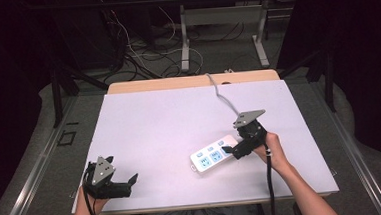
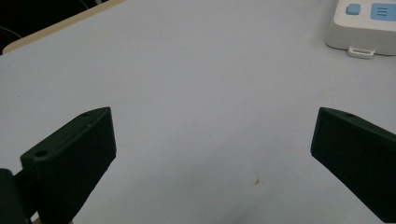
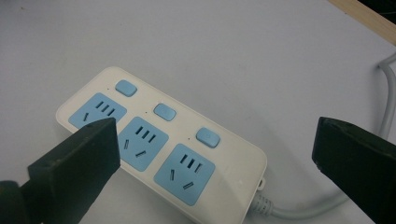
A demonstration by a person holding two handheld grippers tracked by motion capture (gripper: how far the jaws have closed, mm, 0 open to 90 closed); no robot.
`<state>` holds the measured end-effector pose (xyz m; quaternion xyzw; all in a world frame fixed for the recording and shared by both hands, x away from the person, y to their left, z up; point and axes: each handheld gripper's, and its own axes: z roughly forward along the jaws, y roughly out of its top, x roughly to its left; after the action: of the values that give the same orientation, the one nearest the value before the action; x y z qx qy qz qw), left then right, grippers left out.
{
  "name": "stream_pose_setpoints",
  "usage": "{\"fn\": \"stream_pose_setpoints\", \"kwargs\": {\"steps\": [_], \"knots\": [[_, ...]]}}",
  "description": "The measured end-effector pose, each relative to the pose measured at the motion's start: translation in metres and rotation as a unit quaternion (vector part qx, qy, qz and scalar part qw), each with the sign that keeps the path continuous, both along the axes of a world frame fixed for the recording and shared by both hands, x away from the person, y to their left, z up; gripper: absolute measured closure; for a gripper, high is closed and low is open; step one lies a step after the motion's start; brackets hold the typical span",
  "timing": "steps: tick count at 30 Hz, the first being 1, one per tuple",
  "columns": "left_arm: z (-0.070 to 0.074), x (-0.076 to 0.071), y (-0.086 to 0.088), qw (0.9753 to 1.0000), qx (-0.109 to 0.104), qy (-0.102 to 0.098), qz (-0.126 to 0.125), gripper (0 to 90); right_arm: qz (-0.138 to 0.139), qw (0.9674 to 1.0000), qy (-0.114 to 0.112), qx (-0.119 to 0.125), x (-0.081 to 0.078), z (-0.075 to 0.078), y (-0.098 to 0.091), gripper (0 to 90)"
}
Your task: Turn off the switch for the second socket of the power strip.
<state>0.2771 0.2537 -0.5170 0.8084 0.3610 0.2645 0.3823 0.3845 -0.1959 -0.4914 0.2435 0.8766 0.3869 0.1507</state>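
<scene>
My right gripper point(image 1: 233, 150) over cable end of power strip point(image 1: 212, 156), jaws spread wide, nothing held. Strip flat on worktop point(image 1: 154, 119), right of centre, three blue sockets point(image 3: 184, 172) empty, three switches point(image 3: 165, 112) beside them. Cable point(image 1: 223, 98) runs off far edge. My left gripper point(image 1: 120, 184) parked near front-left corner, jaws also apart, empty, well apart from strip. Judgement: early stage, no grasp or press yet; contact with strip still to do.
</scene>
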Motion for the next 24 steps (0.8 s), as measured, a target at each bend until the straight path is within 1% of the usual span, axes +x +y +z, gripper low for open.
{"fn": "stream_pose_setpoints", "kwargs": {"steps": [1,2,3,4,5,6,9,10,11,12,13,14,15,16,17,18,19,20,21,23,24], "knots": [[0.000,0.000,0.000,1.0000,0.000,0.000,0.001,0.1,0.005,1.0000,0.001,-0.002,0.001,0.000,0.001,0.4],[0.000,0.000,0.001,1.0000,0.000,0.000,0.001,0.1,-0.002,1.0000,0.003,0.000,0.001,0.000,0.002,0.4],[0.000,0.000,0.000,1.0000,-0.002,-0.002,0.002,0.1,0.000,1.0000,0.003,-0.001,0.002,0.000,0.003,0.4],[0.000,0.000,0.001,1.0000,-0.001,0.000,0.002,0.1,0.010,0.9999,0.004,-0.006,0.004,0.000,0.003,0.4],[0.000,0.000,0.001,1.0000,0.000,0.000,0.002,0.1,0.001,1.0000,0.005,0.003,0.004,-0.001,0.005,0.4],[0.000,0.000,0.001,1.0000,0.002,-0.002,0.003,0.0,0.004,0.9999,0.010,-0.001,0.005,-0.001,0.005,0.4],[0.000,0.000,0.000,1.0000,0.000,0.000,0.001,0.1,0.004,0.9999,0.009,-0.005,0.008,-0.002,0.007,0.4],[0.000,0.000,0.000,1.0000,-0.001,0.000,0.001,0.1,0.001,0.9999,0.010,-0.003,0.009,-0.003,0.008,0.5],[0.000,0.000,0.001,1.0000,0.001,-0.001,0.001,0.1,0.002,0.9999,0.012,-0.004,0.010,-0.003,0.009,0.5],[0.000,0.000,0.001,1.0000,-0.001,-0.002,0.002,0.1,0.003,0.9999,0.014,-0.007,0.011,-0.002,0.009,0.5],[0.000,0.000,0.001,1.0000,-0.002,-0.002,0.003,0.1,0.004,0.9999,0.016,-0.002,0.012,-0.002,0.010,0.6],[0.000,0.000,0.001,1.0000,-0.001,-0.003,0.004,0.1,0.007,0.9999,0.010,-0.004,0.014,-0.002,0.010,0.7],[0.000,0.000,0.001,1.0000,-0.001,-0.003,0.004,0.1,0.004,0.9999,0.016,-0.002,0.014,-0.002,0.011,0.7],[0.000,0.000,0.001,1.0000,0.000,0.000,0.002,0.1,-0.001,0.9999,0.013,-0.001,0.014,-0.002,0.012,0.8],[0.000,0.000,0.001,1.0000,0.000,0.000,0.002,0.1,0.005,0.9997,0.022,-0.004,0.015,-0.002,0.012,0.8],[0.000,0.000,0.000,1.0000,0.000,0.000,0.002,0.1,-0.001,0.9999,0.015,0.000,0.016,-0.002,0.012,0.8],[0.000,0.000,0.000,1.0000,0.000,0.000,0.003,0.1,0.007,0.9997,0.023,-0.003,0.019,-0.002,0.012,0.9],[0.000,0.000,0.001,1.0000,0.005,-0.002,0.003,0.1,0.007,0.9997,0.023,-0.003,0.019,-0.002,0.012,0.9],[0.000,0.000,0.001,1.0000,0.000,0.000,0.002,0.1,0.002,0.9998,0.021,0.001,0.019,-0.003,0.013,0.9],[0.000,0.000,0.001,1.0000,-0.001,-0.002,0.004,0.1,0.002,0.9996,0.028,0.003,0.021,-0.003,0.014,0.8],[0.000,0.000,0.001,1.0000,0.000,0.000,0.003,0.1,0.003,0.9995,0.030,0.005,0.022,-0.003,0.015,0.8]]}}
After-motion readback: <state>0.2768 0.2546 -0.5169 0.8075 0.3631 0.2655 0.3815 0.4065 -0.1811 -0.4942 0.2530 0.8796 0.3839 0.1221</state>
